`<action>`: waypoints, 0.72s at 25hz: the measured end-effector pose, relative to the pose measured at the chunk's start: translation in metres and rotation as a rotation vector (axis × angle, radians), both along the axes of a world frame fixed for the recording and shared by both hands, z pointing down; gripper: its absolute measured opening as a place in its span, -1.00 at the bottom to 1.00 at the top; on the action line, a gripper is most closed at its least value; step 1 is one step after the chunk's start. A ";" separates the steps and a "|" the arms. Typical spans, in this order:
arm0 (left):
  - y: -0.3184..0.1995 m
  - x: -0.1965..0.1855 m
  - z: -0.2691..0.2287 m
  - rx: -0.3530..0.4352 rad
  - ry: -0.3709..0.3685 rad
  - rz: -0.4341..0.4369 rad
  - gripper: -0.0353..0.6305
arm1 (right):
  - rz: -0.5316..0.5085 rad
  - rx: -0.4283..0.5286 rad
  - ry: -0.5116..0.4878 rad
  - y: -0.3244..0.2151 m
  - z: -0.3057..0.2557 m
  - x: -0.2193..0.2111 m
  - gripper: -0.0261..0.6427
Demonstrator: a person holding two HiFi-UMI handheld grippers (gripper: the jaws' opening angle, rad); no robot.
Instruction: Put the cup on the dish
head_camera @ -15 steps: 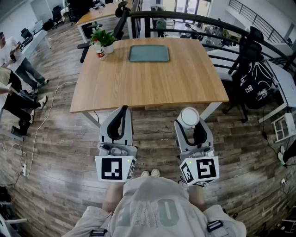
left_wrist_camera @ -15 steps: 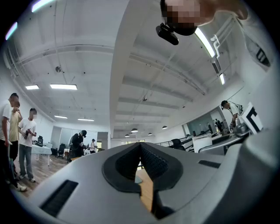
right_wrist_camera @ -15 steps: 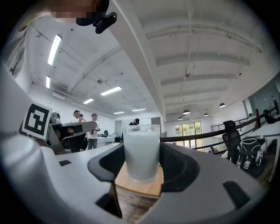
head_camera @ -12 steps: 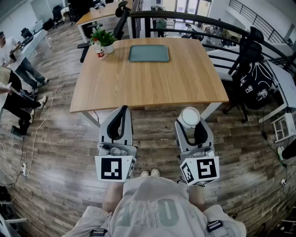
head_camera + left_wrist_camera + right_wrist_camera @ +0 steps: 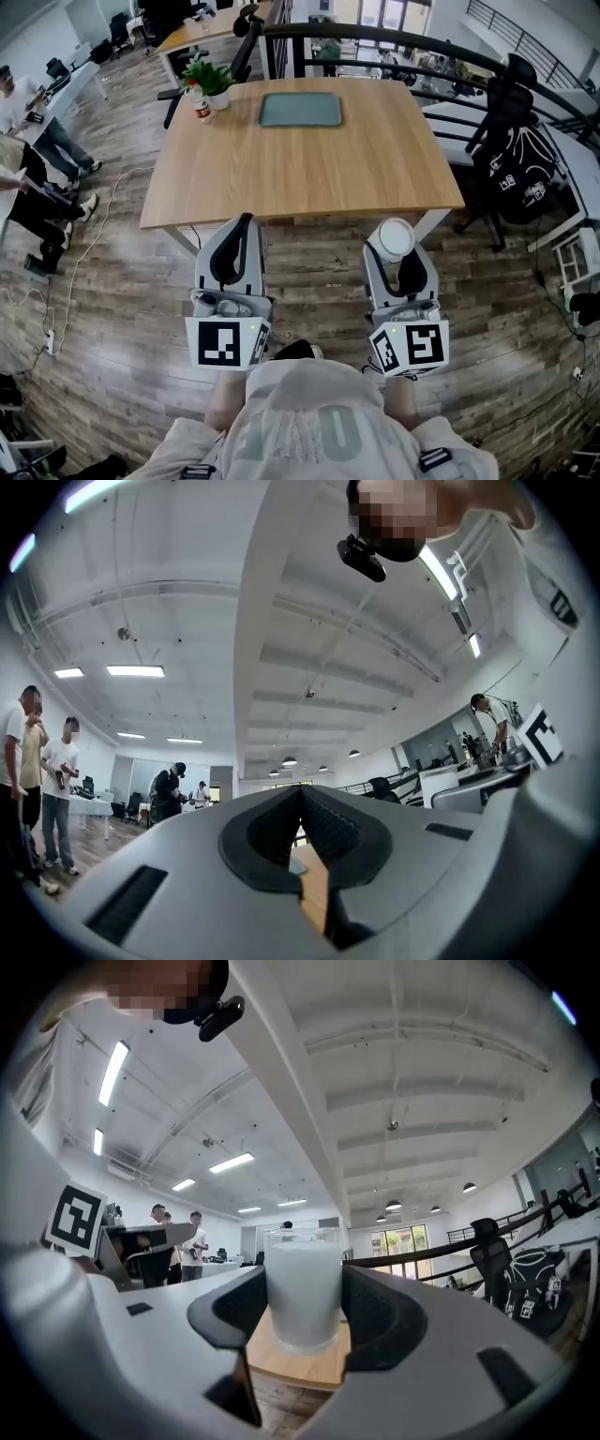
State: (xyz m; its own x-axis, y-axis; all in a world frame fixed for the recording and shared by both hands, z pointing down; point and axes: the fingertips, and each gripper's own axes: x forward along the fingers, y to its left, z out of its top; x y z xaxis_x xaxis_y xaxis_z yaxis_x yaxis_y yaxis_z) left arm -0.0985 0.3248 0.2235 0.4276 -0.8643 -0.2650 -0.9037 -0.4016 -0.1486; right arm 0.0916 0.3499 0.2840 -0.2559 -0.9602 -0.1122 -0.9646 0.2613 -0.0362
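The right gripper (image 5: pixel 397 251) pinches the white cup (image 5: pixel 391 236) near the table (image 5: pixel 300 178), while the left gripper (image 5: pixel 242 227) has its jaws pressed together.

Right gripper (image 5: pixel 396 251) w/ cup (image 5: pixel 395 237) has drifted slightly right, left gripper (image 5: pixel 242 230) slightly left. Dark shape (image 5: pixel 293 350) now at the person's feet.

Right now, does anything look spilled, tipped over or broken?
Nothing stands out. The cup sits upright, gripped in the right claw, just short of the table. The dish lies flat at the table's far end, and the potted plant in the corner stands straight.
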 end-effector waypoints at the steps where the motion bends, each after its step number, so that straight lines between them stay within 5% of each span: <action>1: -0.002 0.000 0.002 -0.005 0.001 -0.004 -0.87 | 0.001 0.003 -0.019 -0.001 0.001 0.003 -0.17; 9: -0.023 -0.010 0.006 -0.008 0.021 -0.048 -0.87 | -0.004 -0.002 -0.044 -0.009 0.008 0.017 -0.17; 18: -0.095 -0.013 0.009 0.030 0.052 -0.056 -0.87 | 0.006 0.061 -0.022 -0.078 0.004 0.023 -0.17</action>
